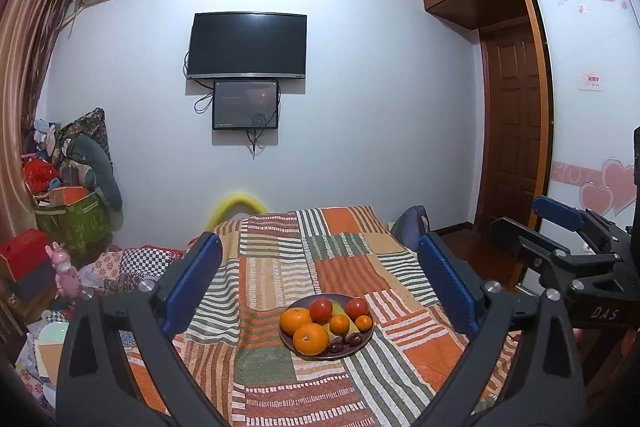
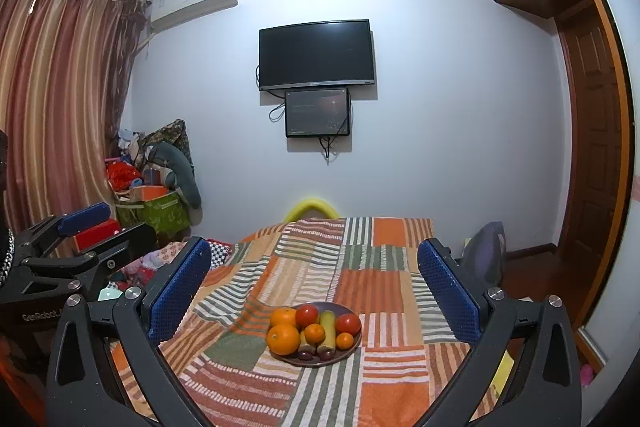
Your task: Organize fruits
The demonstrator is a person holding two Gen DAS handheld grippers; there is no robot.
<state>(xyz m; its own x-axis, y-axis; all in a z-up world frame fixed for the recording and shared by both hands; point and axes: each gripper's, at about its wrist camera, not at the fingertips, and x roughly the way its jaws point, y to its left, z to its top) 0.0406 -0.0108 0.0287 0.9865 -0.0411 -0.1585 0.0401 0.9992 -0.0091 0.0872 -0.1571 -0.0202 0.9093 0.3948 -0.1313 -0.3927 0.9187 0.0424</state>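
A dark round plate (image 1: 362,345) (image 2: 352,349) sits on the patchwork bed cover. It holds large oranges (image 1: 310,339) (image 2: 283,339), small oranges (image 1: 339,323) (image 2: 314,333), red tomatoes (image 1: 321,309) (image 2: 307,315), yellow-green bananas (image 2: 327,327) and dark grapes (image 1: 336,347). My left gripper (image 1: 320,283) is open and empty, held above and short of the plate. My right gripper (image 2: 314,287) is open and empty, likewise short of the plate. The right gripper also shows at the right edge of the left wrist view (image 1: 568,223).
The bed cover (image 1: 272,387) (image 2: 392,267) fills the foreground. Piled boxes, toys and bags (image 1: 68,211) stand at the left by the curtain. A TV (image 1: 247,45) hangs on the far wall. A wardrobe and door (image 1: 516,131) are at the right.
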